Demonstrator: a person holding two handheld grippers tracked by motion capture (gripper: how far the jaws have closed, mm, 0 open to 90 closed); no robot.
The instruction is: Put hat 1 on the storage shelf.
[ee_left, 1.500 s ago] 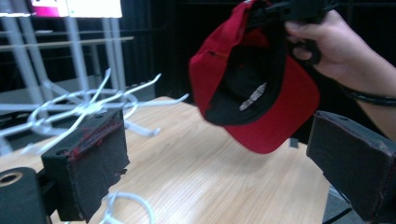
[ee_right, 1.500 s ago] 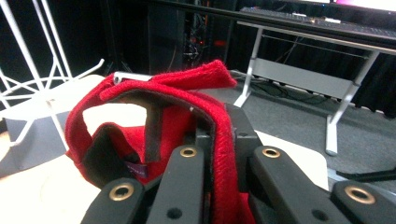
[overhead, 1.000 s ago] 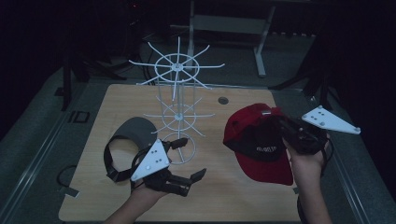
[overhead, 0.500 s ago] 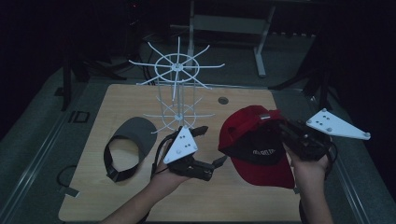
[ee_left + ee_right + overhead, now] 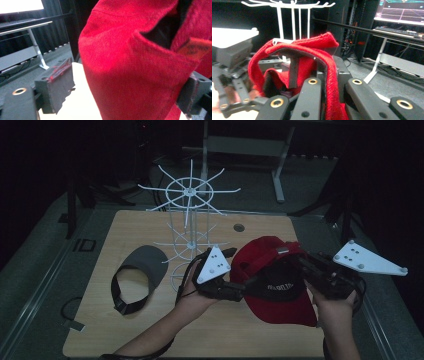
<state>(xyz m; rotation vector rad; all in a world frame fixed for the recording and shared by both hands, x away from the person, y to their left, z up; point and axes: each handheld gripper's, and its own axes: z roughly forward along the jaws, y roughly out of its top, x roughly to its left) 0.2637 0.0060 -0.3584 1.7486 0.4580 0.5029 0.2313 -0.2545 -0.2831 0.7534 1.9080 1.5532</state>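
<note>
- Right gripper: held in the person's right hand at the right side of the table. In the right gripper view its jaws are clamped on the rear band of the red cap, with the fabric pinched between them.
- Red cap: lifted off the table, hanging from the right gripper and lying between the two grippers. Its brim points toward the person, and dark lettering on the front is too small to read.
- Left gripper: held in the left hand, just left of the cap. In the left gripper view its jaws stand apart, one on each side of a fold of the cap; whether the pads touch the fabric cannot be told.
- Rack: white wire stand with radial hooks, beyond the left gripper, upright on the table.
- Visor: grey, flat on the table, well to the left of the left gripper.
</note>
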